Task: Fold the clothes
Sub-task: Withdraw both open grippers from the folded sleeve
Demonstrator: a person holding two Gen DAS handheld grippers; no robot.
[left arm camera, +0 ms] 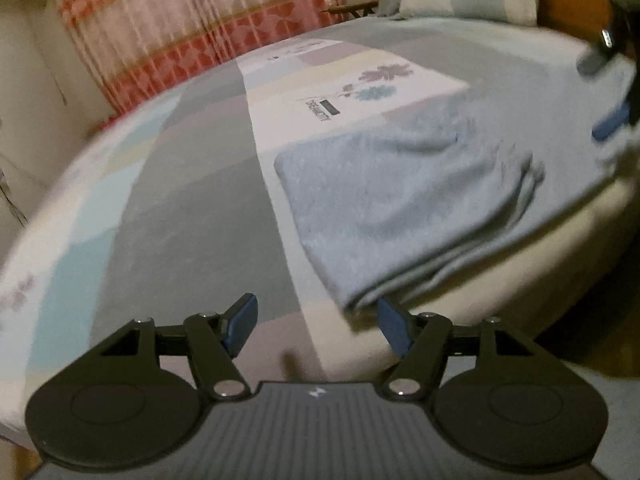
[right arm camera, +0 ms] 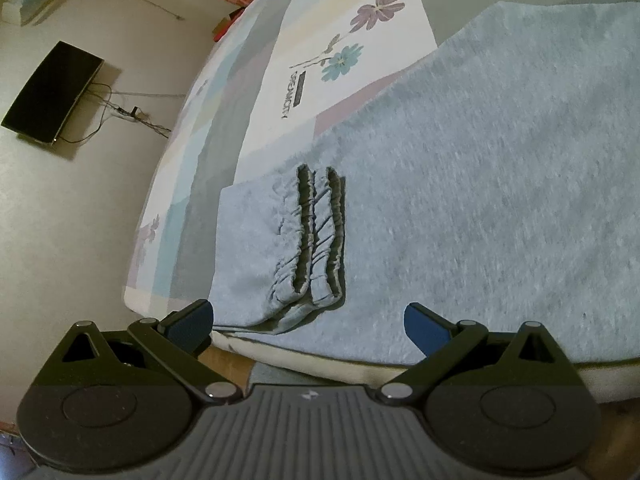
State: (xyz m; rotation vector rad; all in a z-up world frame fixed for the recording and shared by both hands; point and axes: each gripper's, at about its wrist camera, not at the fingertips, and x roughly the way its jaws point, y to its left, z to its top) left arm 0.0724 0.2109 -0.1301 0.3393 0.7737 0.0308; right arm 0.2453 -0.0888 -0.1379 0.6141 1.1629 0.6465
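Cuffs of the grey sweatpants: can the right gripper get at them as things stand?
Probably yes. The cuffs lie on top of the folded grey sweatpants, just ahead of the open right gripper, with nothing covering them or lying between the fingers.

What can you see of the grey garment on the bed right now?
The grey garment is a soft, heathered light-grey knit, like sweatpants, already folded into layers. It lies flat on the patterned bedsheet at the near edge of the bed. Two gathered elastic cuffs sit side by side on top of the fold, their openings dark. In the left wrist view the stacked layers show along its near edge, with a few creases. Neither gripper touches it; both hover open just short of it.
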